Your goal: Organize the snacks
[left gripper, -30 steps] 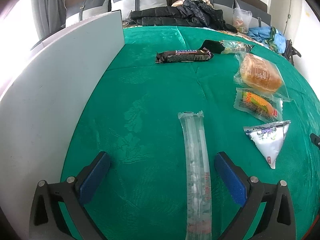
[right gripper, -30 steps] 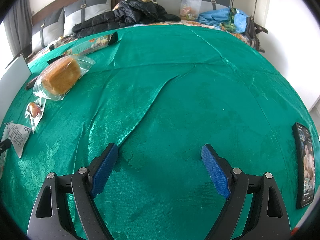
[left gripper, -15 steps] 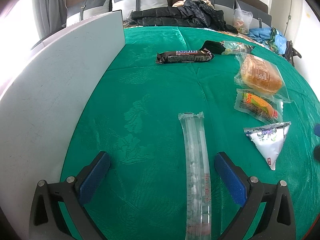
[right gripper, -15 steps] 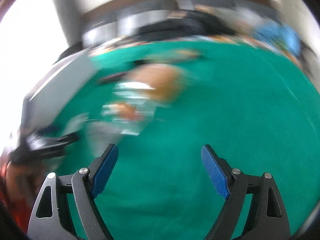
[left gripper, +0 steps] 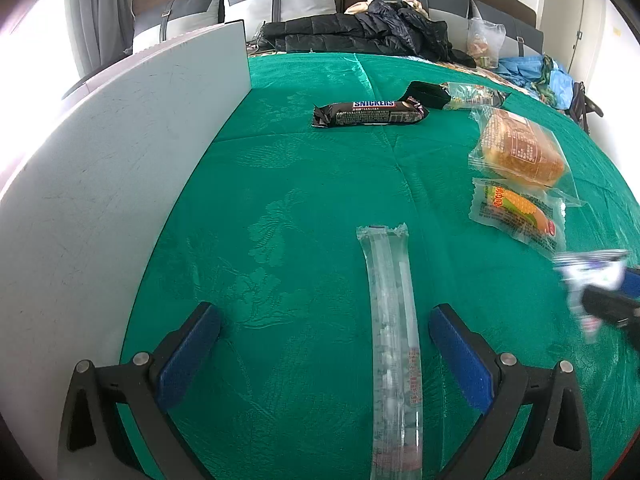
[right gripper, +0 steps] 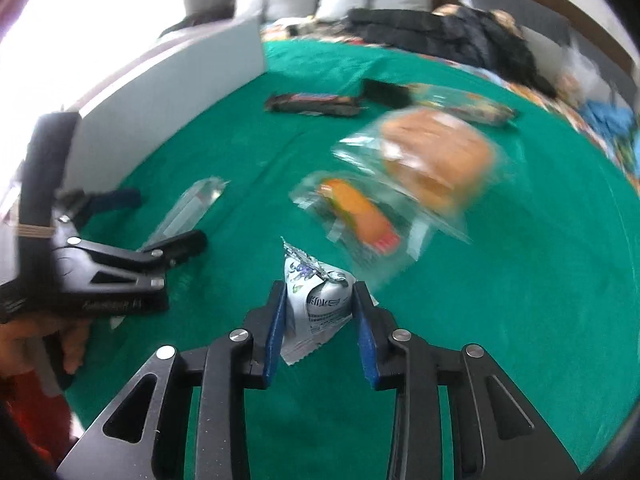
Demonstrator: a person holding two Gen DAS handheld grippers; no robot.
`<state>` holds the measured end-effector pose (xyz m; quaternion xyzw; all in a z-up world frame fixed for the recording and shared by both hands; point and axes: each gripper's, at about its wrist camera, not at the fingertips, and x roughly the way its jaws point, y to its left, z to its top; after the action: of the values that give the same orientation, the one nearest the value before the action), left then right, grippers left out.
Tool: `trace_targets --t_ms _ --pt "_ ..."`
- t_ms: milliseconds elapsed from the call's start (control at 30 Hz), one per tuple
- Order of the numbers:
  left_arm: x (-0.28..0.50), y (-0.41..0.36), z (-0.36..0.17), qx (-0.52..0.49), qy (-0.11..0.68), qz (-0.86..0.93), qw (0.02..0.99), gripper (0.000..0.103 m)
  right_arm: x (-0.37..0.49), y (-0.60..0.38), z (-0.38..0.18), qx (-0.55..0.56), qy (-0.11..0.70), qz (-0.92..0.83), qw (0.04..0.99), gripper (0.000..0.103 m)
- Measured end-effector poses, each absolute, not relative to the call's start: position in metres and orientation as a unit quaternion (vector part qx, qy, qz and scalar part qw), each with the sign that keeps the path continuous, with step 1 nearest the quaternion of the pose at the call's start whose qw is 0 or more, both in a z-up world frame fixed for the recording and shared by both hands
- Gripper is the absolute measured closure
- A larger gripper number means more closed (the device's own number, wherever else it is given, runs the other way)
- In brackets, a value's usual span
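Pinching the triangular pouch [right gripper: 320,304] between their blue pads, the right tongs [right gripper: 320,320] have just been closing — the silver-and-white packet sits squeezed between both jaws, its crinkled tip poking up past them, above the green cloth [right gripper: 520,280] near the front edge of the worktop. From the left wrist the same pouch shows only as a blur at the right edge, with the dark tip of the right tongs over it.

The left tongs [left gripper: 324,344] stand spread wide and hold nothing. A long clear sleeve [left gripper: 394,344] lies flat on the cloth running from the front edge towards the middle; it passes between the jaws but nearer the right pad, and neither pad touches it.

Further in, towards the right edge, lie an orange snack packet [left gripper: 516,216] and, just beyond it, a wrapped bun [left gripper: 520,148], their wrappers overlapping slightly. Towards the far edge a Snickers bar [left gripper: 370,114] lies crosswise, with a black item [left gripper: 426,94] and another clear packet [left gripper: 474,94] just behind it on its right. A grey board [left gripper: 120,184] stands upright along the left edge. In the right wrist view a person's hand [right gripper: 60,340] grips the handle of the left tongs at the front left corner.
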<state>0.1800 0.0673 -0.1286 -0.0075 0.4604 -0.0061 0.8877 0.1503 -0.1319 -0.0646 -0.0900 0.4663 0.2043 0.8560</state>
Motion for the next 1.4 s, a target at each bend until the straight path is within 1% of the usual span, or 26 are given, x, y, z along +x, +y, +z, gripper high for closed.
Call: trace_targets --t_ms 100,267,300,333,367,400,433,567,633,733,800,867,1067,1400 --pt "0.18 0.067 -0.129 -0.007 0.46 -0.006 0.888 0.0 0.136 -0.178 -0.054 -0.052 0.455 0.158 0.875 0.069" --pt "0.18 0.067 -0.129 -0.007 0.46 -0.006 0.888 0.0 0.151 -0.243 -0.052 -0.015 0.444 0.054 0.894 0.069" --pt "0.18 0.067 -0.129 -0.007 0.46 -0.006 0.888 0.0 0.154 -0.253 -0.054 -0.01 0.442 0.039 0.896 0.065" --pt "0.18 0.067 -0.129 -0.007 0.46 -0.006 0.888 0.0 0.158 -0.26 -0.057 -0.009 0.444 0.029 0.896 0.064" --pt "0.18 0.067 -0.129 -0.008 0.46 -0.006 0.888 0.0 0.16 -0.264 -0.061 -0.006 0.448 0.019 0.894 0.053" --pt "0.18 0.067 -0.129 -0.008 0.46 -0.006 0.888 0.0 0.161 -0.268 -0.064 -0.001 0.453 0.015 0.892 0.035" --pt "0.18 0.067 -0.129 -0.008 0.46 -0.006 0.888 0.0 0.161 -0.27 -0.067 0.006 0.457 0.01 0.89 0.031" --pt "0.18 0.067 -0.129 -0.008 0.46 -0.006 0.888 0.0 0.152 -0.265 -0.079 -0.018 0.462 0.002 0.887 0.031" --pt "0.18 0.067 -0.129 -0.008 0.46 -0.006 0.888 0.0 0.145 -0.261 -0.079 -0.041 0.446 -0.003 0.894 0.028" --pt "0.18 0.067 -0.129 -0.008 0.46 -0.006 0.888 0.0 0.143 -0.268 -0.081 -0.024 0.443 -0.005 0.896 0.025" --pt "0.18 0.067 -0.129 -0.008 0.46 -0.006 0.888 0.0 0.143 -0.271 -0.081 -0.018 0.444 -0.011 0.896 0.02" --pt "0.18 0.067 -0.129 -0.008 0.46 -0.006 0.888 0.0 0.146 -0.276 -0.083 -0.016 0.445 -0.012 0.895 0.019" --pt "0.179 0.067 -0.129 -0.008 0.46 -0.006 0.888 0.0 0.15 -0.279 -0.085 -0.015 0.446 -0.015 0.895 0.017" --pt "0.179 0.067 -0.129 -0.008 0.46 -0.006 0.888 0.0 0.153 -0.28 -0.085 -0.015 0.446 -0.015 0.895 0.017"
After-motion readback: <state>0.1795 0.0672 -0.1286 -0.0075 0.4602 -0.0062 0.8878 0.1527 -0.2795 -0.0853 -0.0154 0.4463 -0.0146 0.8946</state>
